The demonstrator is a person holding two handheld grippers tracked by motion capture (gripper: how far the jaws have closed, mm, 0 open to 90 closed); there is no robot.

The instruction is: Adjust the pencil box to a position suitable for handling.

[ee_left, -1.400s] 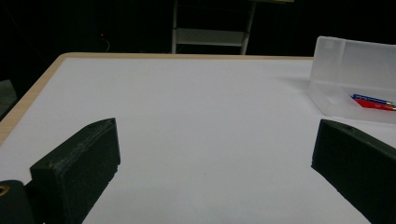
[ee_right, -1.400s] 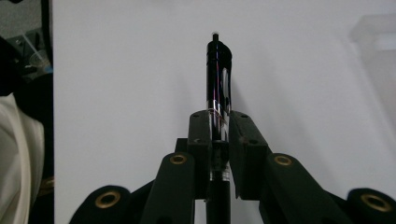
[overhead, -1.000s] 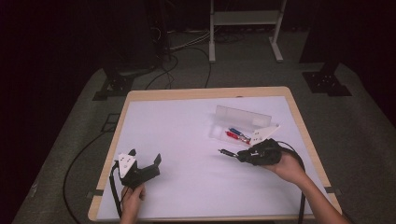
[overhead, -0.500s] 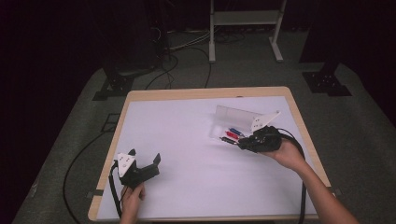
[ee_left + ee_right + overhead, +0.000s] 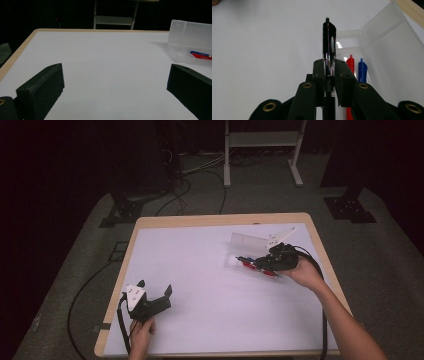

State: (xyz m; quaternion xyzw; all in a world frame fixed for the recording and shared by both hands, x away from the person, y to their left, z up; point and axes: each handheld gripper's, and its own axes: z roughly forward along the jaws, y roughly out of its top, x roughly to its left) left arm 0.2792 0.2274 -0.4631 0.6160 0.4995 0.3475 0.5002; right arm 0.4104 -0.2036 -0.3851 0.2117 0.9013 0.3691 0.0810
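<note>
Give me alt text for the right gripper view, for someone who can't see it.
The right claw is shut on a black pen that points away over a white table. To its right, a clear plastic case lies open with a red pen and a blue pen inside.

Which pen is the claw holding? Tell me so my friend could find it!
Look at the white table, then its right side, where a clear plastic box lies open. Just above the box, the right gripper pinches a pen. It is the shiny black one; the red pen and blue pen lie inside the box.
</note>
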